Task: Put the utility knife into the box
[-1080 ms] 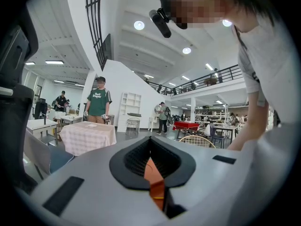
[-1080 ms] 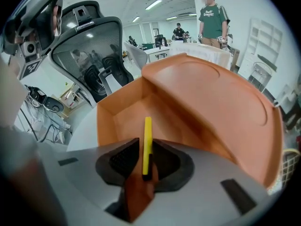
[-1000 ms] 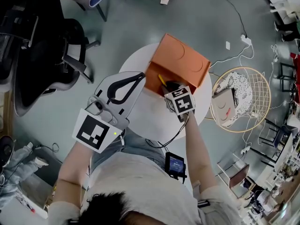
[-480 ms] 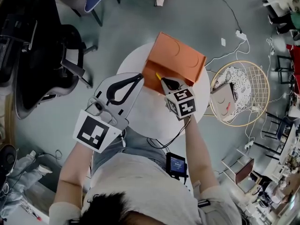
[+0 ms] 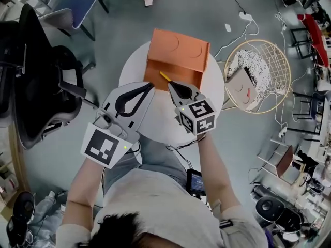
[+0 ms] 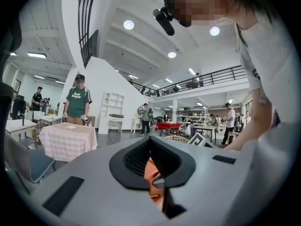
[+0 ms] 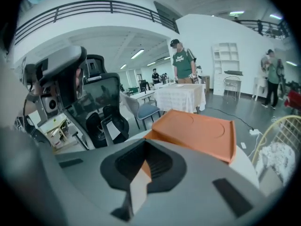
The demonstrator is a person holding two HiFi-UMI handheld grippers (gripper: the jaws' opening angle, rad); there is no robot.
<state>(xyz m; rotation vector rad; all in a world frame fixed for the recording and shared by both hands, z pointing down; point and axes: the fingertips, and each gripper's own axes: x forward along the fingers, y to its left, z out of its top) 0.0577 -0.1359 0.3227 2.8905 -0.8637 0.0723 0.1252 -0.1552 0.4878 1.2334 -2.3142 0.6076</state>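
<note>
Hovering over the left part of the round white desk (image 5: 160, 124), the left claw (image 5: 150, 86) points toward the box. In the left gripper view the left claw (image 6: 149, 139) is clenched, tips touching, with nothing caught between them. Through the slit behind the tips that view shows a strip of the orange cardboard box (image 6: 149, 171) and a sliver of the yellow utility knife (image 6: 155, 196). A black office chair (image 5: 36, 87) stands on the floor well to the left of the desk.

The orange cardboard box (image 5: 178, 48) sits at the far side of the desk, its broad top bearing two round impressions. The yellow utility knife (image 5: 165, 76) lies slantwise just in front of the box's near face, its far tip at that face and its near end at the right claw (image 5: 169, 82). The right claw is clenched on that end. In the right gripper view the right claw (image 7: 143, 142) has its tips together and aims at the box (image 7: 193, 128).

A round wire basket (image 5: 258, 41) stands on the floor just right of the desk.
</note>
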